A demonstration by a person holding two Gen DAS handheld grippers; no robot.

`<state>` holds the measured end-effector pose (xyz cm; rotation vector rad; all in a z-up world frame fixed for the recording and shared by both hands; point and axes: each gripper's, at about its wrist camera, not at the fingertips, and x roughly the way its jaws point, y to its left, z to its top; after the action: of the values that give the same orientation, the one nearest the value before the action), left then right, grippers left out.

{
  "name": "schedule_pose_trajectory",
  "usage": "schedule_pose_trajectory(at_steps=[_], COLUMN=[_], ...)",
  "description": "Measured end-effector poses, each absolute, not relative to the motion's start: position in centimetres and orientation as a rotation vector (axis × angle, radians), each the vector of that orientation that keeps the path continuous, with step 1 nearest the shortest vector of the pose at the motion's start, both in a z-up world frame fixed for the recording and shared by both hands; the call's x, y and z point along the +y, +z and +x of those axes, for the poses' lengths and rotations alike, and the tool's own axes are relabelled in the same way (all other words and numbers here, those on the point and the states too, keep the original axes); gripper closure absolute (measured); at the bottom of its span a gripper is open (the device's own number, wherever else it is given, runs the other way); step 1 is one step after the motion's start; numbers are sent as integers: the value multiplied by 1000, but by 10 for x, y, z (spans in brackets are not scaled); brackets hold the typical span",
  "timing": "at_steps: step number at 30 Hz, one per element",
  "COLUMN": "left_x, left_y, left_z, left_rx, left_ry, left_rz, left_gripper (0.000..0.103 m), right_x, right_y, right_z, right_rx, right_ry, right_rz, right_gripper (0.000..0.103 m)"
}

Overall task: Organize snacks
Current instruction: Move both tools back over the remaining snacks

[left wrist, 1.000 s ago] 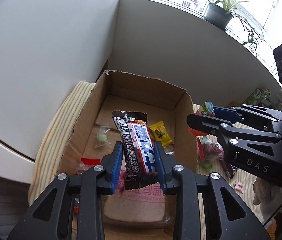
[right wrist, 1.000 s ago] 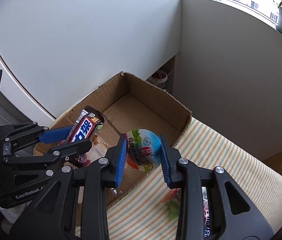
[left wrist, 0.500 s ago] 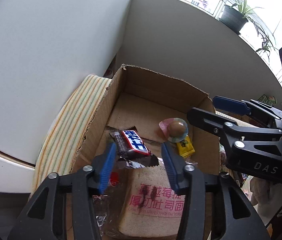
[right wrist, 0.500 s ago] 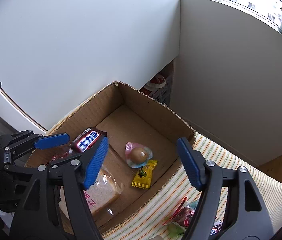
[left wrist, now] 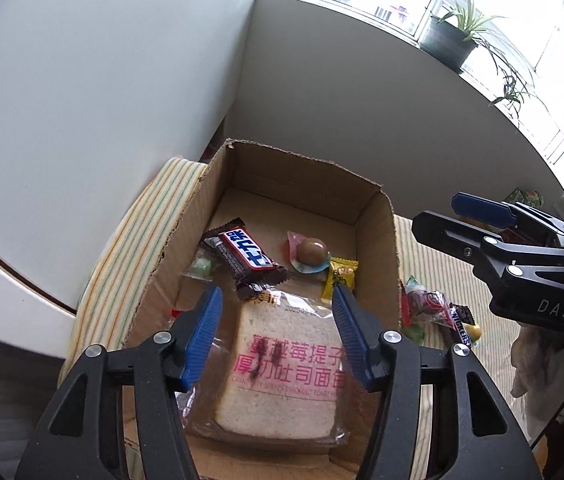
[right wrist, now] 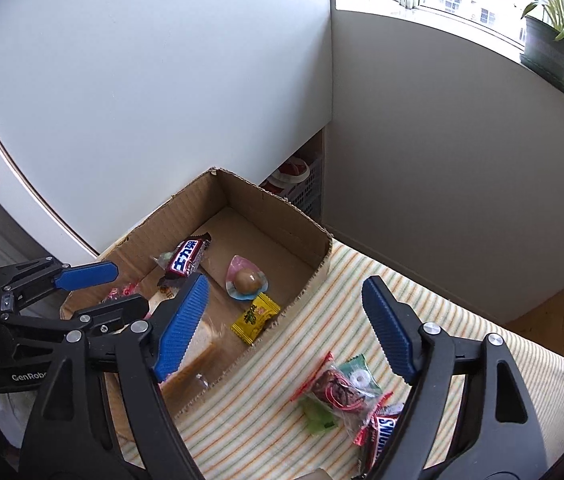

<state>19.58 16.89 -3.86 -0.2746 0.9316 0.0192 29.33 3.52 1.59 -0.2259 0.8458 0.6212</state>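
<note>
A cardboard box (left wrist: 378, 236) is seen standing on a striped cloth (right wrist: 265, 396), its top open. Inside it, a chocolate bar in a dark wrapper with white and blue lettering (left wrist: 243, 254) lies partly over the upper edge of a bagged slice of toast printed with pink characters (left wrist: 286, 364). Just beside the bar rests a small round jelly cup with a brown centre (left wrist: 309, 254), and touching that cup's rim lies a yellow wrapped candy (left wrist: 340, 280). A pale green sweet in clear wrap (left wrist: 201, 268) is tucked at the bar's other side.

The left gripper (left wrist: 275, 334) is held over the toast with its blue pads spread and nothing between them; its jaws have just been opening. The right gripper (right wrist: 284, 322) is likewise spread wide and empty (its jaws have also just been opening), with one finger over the box's near corner and the other over the cloth.

Outside the box, on the cloth, a small heap of snacks remains: a Snickers bar (right wrist: 380, 428), a clear packet with red-wrapped contents (right wrist: 338, 390), a green packet showing a white ring (right wrist: 360, 376) and a green sweet (right wrist: 318, 418). These lie well apart from the box wall. A potted plant (right wrist: 550, 50) stands on the window ledge.
</note>
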Motion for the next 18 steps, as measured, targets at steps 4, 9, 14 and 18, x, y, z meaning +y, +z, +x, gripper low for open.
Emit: schedule_pose_trajectory(at_steps=[4, 9, 14, 18], left_x=[152, 125, 94, 67], left_y=[-32, -30, -32, -35], left_z=[186, 180, 175, 166], left_rx=[925, 922, 930, 936], left_ry=[-12, -60, -112, -150], left_rz=[-256, -238, -214, -196], left_gripper=[47, 47, 47, 47], right_x=[6, -36, -76, -107], right_y=[22, 17, 2, -15], right_z=[281, 269, 259, 247], right_rx=[835, 857, 890, 925], right_ry=[596, 551, 504, 487], right_rz=[-219, -217, -213, -202], right_gripper=[21, 20, 20, 20])
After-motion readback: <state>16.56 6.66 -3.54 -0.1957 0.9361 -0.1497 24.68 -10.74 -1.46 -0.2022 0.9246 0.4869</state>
